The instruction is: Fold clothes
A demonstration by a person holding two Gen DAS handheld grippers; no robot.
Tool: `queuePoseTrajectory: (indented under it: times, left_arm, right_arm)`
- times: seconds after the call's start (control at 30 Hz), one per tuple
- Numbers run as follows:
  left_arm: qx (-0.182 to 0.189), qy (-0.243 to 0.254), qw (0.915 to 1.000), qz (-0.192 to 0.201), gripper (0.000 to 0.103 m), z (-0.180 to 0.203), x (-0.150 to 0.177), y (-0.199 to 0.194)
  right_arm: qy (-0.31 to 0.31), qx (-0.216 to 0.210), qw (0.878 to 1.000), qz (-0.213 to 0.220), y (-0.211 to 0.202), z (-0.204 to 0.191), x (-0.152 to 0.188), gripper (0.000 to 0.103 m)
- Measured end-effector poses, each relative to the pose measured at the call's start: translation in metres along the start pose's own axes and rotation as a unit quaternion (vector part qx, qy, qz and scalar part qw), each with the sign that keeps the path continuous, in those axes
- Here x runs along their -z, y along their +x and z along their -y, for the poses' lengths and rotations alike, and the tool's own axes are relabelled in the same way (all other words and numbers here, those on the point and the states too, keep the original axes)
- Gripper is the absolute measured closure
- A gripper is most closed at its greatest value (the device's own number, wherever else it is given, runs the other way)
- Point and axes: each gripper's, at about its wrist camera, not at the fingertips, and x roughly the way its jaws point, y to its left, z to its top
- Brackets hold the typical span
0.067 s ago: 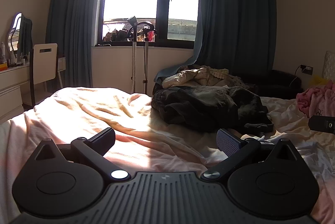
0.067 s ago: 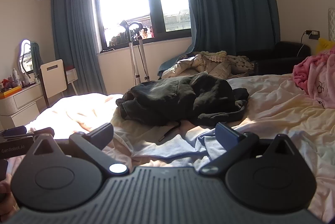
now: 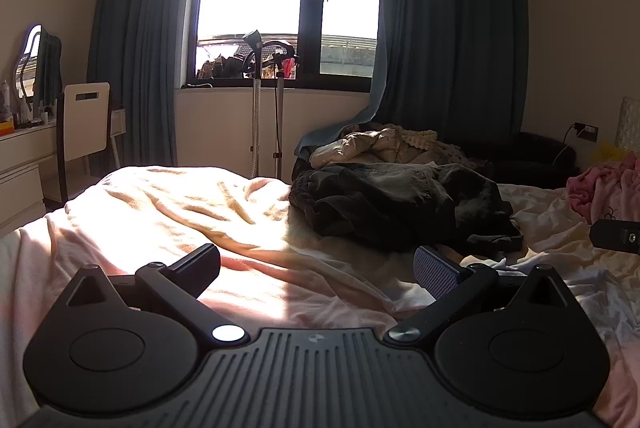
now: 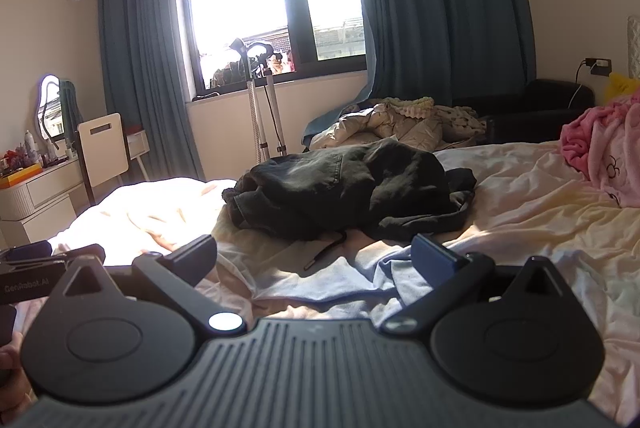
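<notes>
While the bed [image 3: 168,211] lies rumpled and sunlit, the dark garment [image 4: 344,191] sits bunched at twelve o'clock of both tools, unfolded, a drawstring trailing toward six. Both the left gripper [image 3: 316,264] and the right gripper [image 4: 314,254] stand with jaws apart, holding nothing. Folding well likely means catching two edges and spreading the heap flat.

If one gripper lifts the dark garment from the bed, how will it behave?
The dark garment lies crumpled in soft folds, so it will probably droop limply. Its thick bunched heap suggests some weight. A loose cord trails out and may dangle.
</notes>
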Motion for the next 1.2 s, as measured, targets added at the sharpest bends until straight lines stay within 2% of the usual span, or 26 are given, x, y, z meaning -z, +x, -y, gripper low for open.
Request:
queuePoseTrajectory:
  times: [1.2]
  left_arm:
    - [0.002, 0.001, 1.0, -0.002, 0.0, 0.002, 0.011, 0.012]
  right_arm:
    - [0.005, -0.002, 1.0, 0.002, -0.001, 0.002, -0.001, 0.0]
